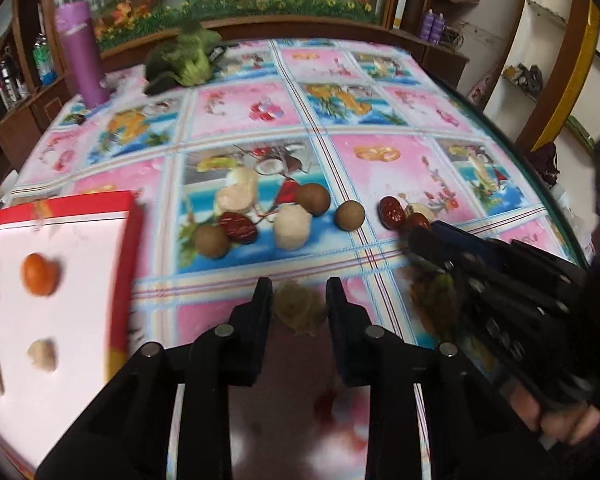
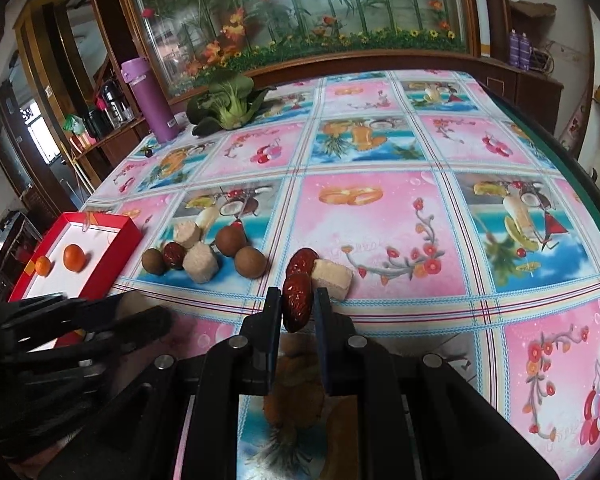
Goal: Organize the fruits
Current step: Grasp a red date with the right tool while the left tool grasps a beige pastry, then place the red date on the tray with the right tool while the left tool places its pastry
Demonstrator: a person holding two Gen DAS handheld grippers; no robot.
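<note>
Right gripper (image 2: 297,307) clamps a red date (image 2: 295,306) for boxing; left gripper (image 1: 299,300) at nine o'clock, apparently spread, I judge empty.

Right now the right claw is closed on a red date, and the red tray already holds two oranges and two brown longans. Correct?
Not quite. The right claw does grip a red date, and the red tray holds two oranges, but the other two pieces in it are pale chunks, not brown longans. The left wrist view shows this; the longans lie on the tablecloth.
</note>
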